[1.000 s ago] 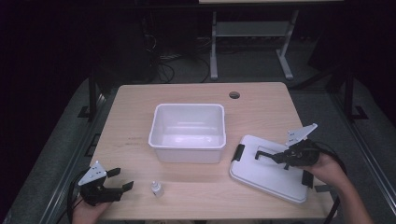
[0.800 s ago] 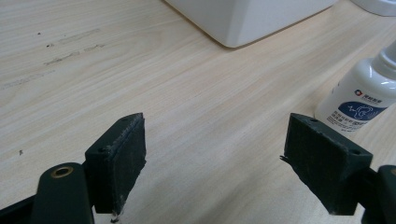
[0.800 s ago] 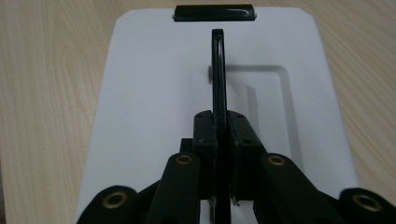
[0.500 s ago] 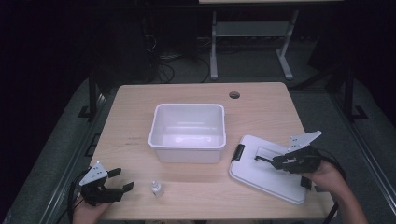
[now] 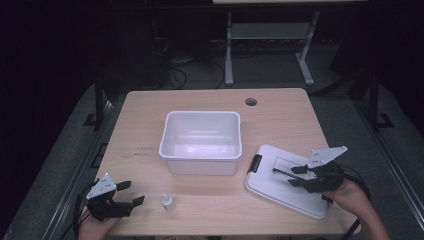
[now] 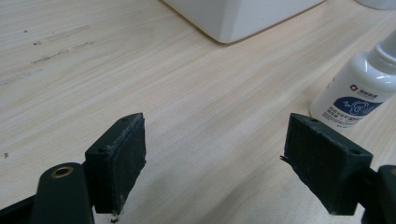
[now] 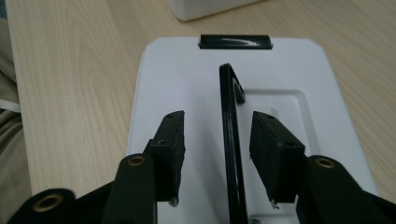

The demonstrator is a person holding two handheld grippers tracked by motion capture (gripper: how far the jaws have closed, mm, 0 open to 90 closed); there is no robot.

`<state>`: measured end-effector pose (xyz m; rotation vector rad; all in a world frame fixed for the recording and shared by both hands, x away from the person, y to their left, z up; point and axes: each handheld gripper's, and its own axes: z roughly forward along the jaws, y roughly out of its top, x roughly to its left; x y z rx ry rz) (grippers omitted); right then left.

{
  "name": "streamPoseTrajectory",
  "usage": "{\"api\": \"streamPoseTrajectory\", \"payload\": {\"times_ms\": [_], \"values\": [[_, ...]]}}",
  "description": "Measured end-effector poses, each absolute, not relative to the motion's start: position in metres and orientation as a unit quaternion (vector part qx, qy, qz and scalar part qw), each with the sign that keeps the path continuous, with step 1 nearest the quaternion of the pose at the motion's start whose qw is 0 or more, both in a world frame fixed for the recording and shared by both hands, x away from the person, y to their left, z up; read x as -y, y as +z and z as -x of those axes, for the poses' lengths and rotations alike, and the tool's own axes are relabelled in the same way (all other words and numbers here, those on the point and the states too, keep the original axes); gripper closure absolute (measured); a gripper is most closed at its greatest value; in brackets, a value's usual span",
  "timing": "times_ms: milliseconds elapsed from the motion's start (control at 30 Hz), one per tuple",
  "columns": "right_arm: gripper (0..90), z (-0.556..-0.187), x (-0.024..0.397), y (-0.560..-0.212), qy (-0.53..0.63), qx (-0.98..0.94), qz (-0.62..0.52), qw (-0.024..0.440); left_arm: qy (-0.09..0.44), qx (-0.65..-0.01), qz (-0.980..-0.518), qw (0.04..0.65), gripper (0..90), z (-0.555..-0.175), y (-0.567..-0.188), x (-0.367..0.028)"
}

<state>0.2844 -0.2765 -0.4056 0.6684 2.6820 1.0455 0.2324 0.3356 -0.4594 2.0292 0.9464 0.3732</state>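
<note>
As fingers (image 7: pixel 175 140) part, handle (image 7: pixel 231 140) between, untouched

Left gripper (image 6: pixel 212 158) gapes over table (image 6: pixel 163 93), bottle (image 6: pixel 362 91) beside.

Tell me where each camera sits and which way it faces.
High view: above the person's side, looking forward and down at the table; both hands, left gripper, right gripper.
Left gripper view: along open jaws toward the bottle.
Right gripper view: along jaws just opening astride the lid handle.
Shared: bin, bottle and lid.
</note>
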Motion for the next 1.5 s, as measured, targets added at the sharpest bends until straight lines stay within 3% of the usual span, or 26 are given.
{"api": "streamPoseTrajectory", "payload": {"times_ms": [600,1500], "values": [[49.8,-0.258,0.269,-0.404,0.381,-0.888,-0.224,0.125,0.146,-0.371,-0.814,0.421,20.4,-0.233,-0.46,-0.332],[47.4,-0.254,0.254,-0.413,0.369,-0.898,-0.208,0.118,0.146,-0.363,-0.821,0.415,20.4,-0.232,-0.458,-0.328]]}}
